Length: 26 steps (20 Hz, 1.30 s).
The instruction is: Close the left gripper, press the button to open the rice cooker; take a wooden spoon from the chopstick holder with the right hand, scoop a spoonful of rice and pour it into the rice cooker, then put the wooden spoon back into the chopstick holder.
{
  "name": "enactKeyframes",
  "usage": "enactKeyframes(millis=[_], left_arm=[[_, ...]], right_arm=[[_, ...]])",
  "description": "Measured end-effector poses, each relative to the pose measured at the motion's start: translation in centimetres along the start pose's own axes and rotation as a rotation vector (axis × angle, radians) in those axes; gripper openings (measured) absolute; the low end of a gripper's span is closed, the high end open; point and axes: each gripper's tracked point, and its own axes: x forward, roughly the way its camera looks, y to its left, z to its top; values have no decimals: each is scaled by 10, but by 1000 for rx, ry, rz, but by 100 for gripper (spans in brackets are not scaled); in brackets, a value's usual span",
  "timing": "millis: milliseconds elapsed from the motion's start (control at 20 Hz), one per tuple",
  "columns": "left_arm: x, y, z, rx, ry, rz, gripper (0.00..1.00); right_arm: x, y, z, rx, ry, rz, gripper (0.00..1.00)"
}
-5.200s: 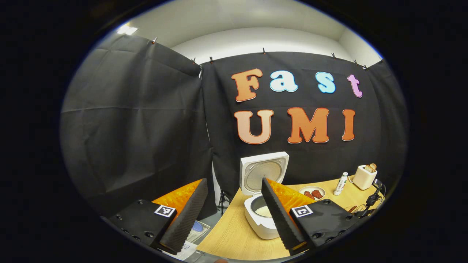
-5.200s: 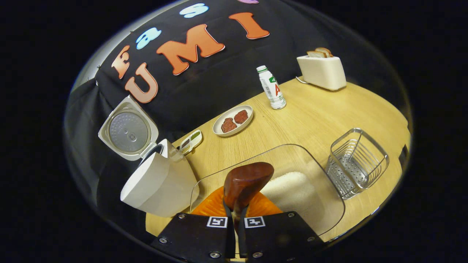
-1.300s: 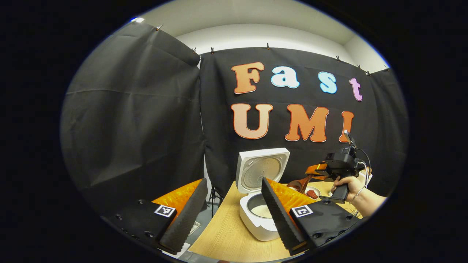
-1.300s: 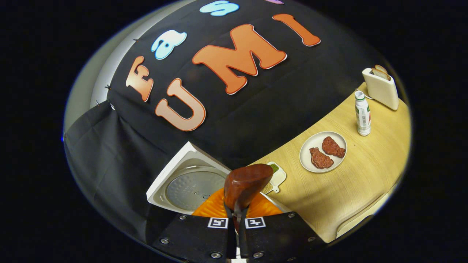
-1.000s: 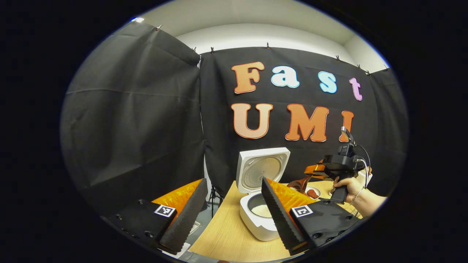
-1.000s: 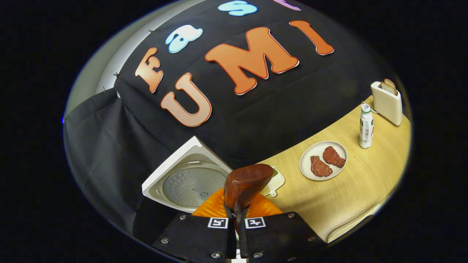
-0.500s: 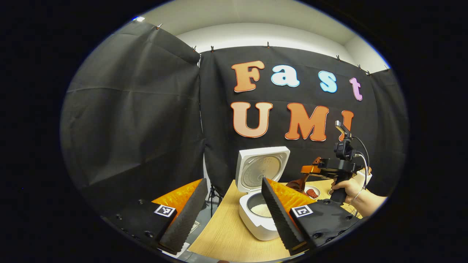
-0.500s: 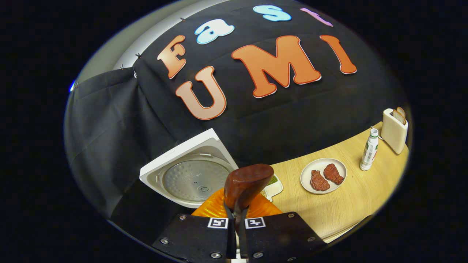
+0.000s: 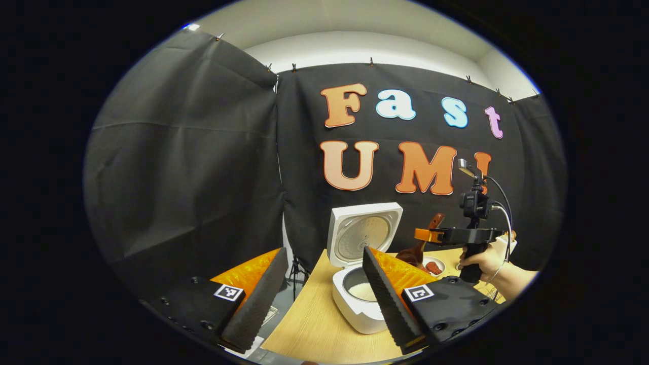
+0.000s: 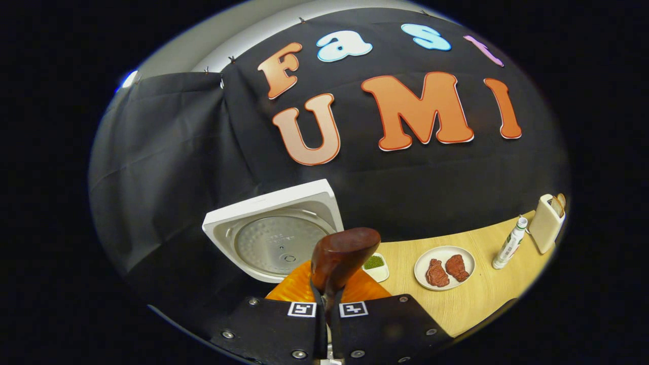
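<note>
Left gripper view: the left gripper point(image 9: 324, 291), jaws wide apart and empty, frames the rice cooker point(image 9: 359, 299), lid raised, rice in its pot. Right of the cooker, a hand point(image 9: 480, 259) holds the right gripper point(image 9: 426, 234) above the wooden table point(image 9: 317, 332), with the wooden spoon point(image 9: 417, 249) clamped. Black cloth walls stand behind.

Right gripper view: jaws nearly closed on the wooden spoon point(image 10: 342, 261). Behind the spoon, the cooker lid point(image 10: 276, 230); right of it, a small dish point(image 10: 376, 267), a plate of meat point(image 10: 444, 267), a bottle point(image 10: 508, 244), a toaster point(image 10: 546, 222).
</note>
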Motion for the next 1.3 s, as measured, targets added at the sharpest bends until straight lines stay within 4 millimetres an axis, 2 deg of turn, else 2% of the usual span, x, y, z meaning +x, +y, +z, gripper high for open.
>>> enactKeyframes(millis=[700,1000,1300], left_arm=[[-2,2,-6,-15,9,-4,100],[-3,3,-4,-11,6,0,100],[-7,2,-4,-10,10,4,100]], right_arm=[[-7,24,5,-283,-76,27,3],[-10,39,7,-372,-101,56,3],[-15,46,7,-429,-120,68,2]])
